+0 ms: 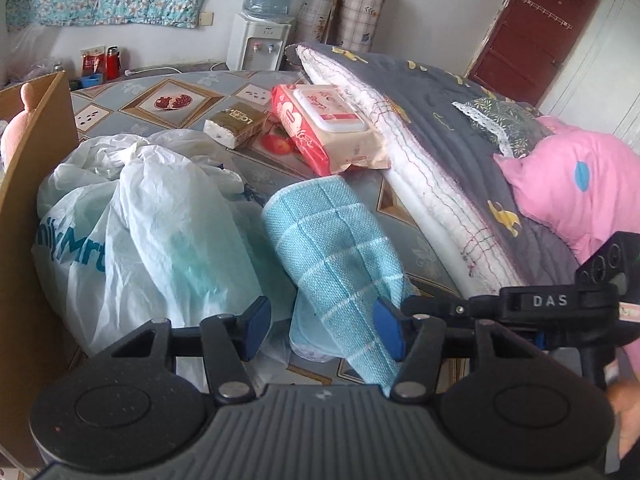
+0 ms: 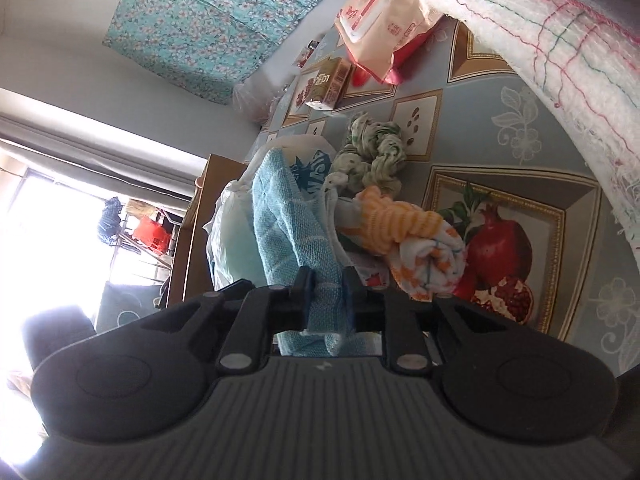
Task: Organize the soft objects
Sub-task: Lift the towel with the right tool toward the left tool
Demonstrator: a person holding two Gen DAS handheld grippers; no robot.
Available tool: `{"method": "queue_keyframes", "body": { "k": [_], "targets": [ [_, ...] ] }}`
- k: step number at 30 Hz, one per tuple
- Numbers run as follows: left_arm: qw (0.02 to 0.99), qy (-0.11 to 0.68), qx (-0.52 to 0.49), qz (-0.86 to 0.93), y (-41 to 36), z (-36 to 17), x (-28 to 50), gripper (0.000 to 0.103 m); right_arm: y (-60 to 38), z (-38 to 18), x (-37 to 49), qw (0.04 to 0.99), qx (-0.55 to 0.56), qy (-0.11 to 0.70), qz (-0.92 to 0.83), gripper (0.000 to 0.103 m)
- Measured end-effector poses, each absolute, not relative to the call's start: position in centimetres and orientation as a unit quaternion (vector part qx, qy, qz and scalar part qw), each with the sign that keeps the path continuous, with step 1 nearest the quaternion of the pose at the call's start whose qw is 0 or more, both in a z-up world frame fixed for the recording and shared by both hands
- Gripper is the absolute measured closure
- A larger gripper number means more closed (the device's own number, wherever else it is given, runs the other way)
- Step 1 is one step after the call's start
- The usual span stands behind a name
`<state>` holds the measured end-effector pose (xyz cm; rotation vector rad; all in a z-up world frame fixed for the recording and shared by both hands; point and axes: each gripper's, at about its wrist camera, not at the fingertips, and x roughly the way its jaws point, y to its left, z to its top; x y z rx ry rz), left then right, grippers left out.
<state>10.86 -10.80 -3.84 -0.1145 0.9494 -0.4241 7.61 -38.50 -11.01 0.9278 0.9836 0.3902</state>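
Blue towel (image 1: 340,248) sits on the patterned tablecloth (image 1: 168,116), draped up from the near edge toward 12 o'clock in the left wrist view; its long axis runs roughly 11 to 5 o'clock there. Left gripper (image 1: 322,330): jaws about half open, towel's lower end lying between them, against the right pad, left pad clear of it, so no grip on that side. Right gripper (image 2: 326,300): jaws nearly closed with the same towel (image 2: 288,232) bunched in the narrow gap; the pads look to be on the cloth, though how firmly I cannot tell. Right one enters the left view at 3 o'clock, its fingers beside the towel's edge. Both grippers are at the towel's near end; the right is the one holding. White plastic bag (image 1: 132,216) lies at 9 o'clock of the towel, touching it; cardboard box (image 1: 28,184) beyond at far 9 o'clock. Judgement: towel's far end points toward 12, so any lift or fold works along that axis.
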Motion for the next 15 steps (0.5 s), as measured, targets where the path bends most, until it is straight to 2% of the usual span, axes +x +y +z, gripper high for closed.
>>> {"method": "queue_keyframes", "body": {
  "k": [1,3,11,15],
  "targets": [
    [0.865,0.456,-0.053,-0.203,-11.0,-4.0,11.0,0.049,-38.7,-10.9,7.6,0.764,0.424,0.453,0.177,0.076],
    [0.861,0.463,-0.048,-0.206,-11.5,-4.3,11.2,0.052,-39.1,-10.8,7.6,0.767,0.422,0.452,0.170,0.059],
    [0.853,0.476,-0.025,-0.213,-12.4,-4.9,11.3,0.056,-39.1,-11.3,10.5,0.755,0.444,0.447,0.183,0.036],
    [0.849,0.482,-0.026,-0.214,-12.5,-5.1,11.7,0.056,-37.9,-11.2,12.2,0.754,0.430,0.454,0.201,0.033]
  ]
}}
